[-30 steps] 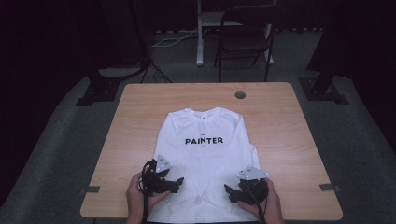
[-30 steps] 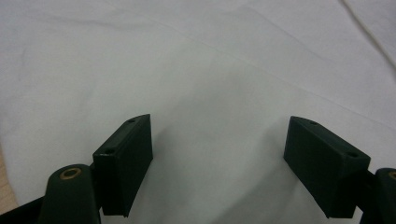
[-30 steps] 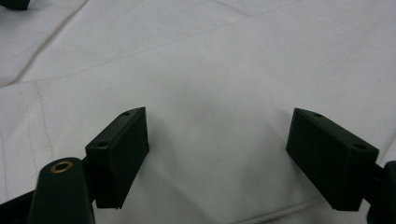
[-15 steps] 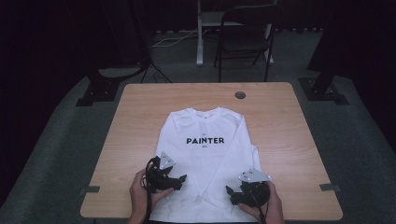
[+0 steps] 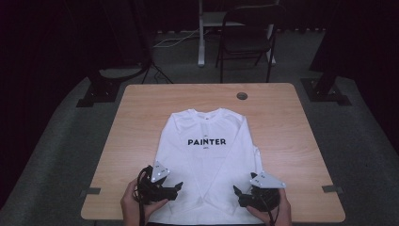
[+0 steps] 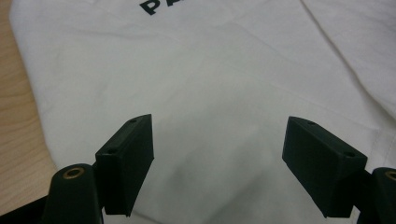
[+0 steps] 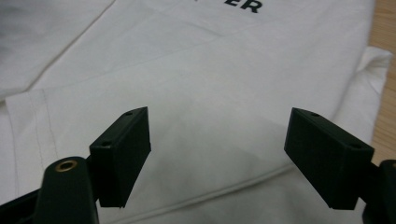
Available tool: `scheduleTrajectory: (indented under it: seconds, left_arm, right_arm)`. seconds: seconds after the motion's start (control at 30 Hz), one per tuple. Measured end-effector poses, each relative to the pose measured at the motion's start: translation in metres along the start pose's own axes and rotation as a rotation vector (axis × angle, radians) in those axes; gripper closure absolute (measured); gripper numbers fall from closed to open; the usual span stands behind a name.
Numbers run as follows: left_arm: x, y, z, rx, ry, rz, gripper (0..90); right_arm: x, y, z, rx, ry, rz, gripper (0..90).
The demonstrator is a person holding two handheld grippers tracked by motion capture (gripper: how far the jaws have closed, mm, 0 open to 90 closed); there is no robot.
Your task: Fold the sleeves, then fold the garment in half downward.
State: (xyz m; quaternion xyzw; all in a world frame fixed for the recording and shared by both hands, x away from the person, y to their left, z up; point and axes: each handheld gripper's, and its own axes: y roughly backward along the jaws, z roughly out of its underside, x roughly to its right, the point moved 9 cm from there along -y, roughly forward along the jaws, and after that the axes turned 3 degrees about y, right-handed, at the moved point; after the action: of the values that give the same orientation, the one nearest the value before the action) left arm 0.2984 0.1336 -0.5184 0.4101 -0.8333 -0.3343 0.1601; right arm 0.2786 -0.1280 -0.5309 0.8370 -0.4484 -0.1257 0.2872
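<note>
A white shirt point(image 5: 207, 155) lies flat and face up on the table point(image 5: 282, 122), sleeves folded in. 2 grippers, left gripper point(image 5: 175, 187) and right gripper point(image 5: 239, 194), hover spread wide over its hem; folding looks barely begun.

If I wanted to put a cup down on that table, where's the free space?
Bare wood lies along the far edge of the table, beyond the white PAINTER shirt's collar near the round grommet, and in strips on both sides of the sleeves. The near edge is crowded: the left gripper and right gripper sit over the hem.
</note>
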Motion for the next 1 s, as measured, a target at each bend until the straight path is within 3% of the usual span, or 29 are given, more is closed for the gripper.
scheduleTrajectory:
  seconds: [0.23, 0.4, 0.6, 1.0]
  left_arm:
    - [0.0009, 0.0030, 0.0044, 0.006, 0.014, 0.010, 25.8]
    - [0.0008, 0.0023, 0.0063, -0.003, 0.010, 0.003, 25.8]
    - [-0.0014, 0.0089, 0.0012, 0.027, 0.017, -0.004, 25.8]
    - [-0.0048, 0.0044, 0.0027, 0.020, 0.037, 0.007, 25.8]
  right_arm:
    - [0.0099, 0.0045, 0.0016, 0.032, -0.100, -0.024, 23.6]
    - [0.0076, 0.0037, 0.0015, 0.031, -0.093, -0.036, 23.7]
    - [0.0085, 0.0049, 0.0008, 0.037, -0.092, -0.038, 23.6]
    - [0.0107, 0.0040, 0.0002, 0.036, -0.106, -0.030, 23.6]
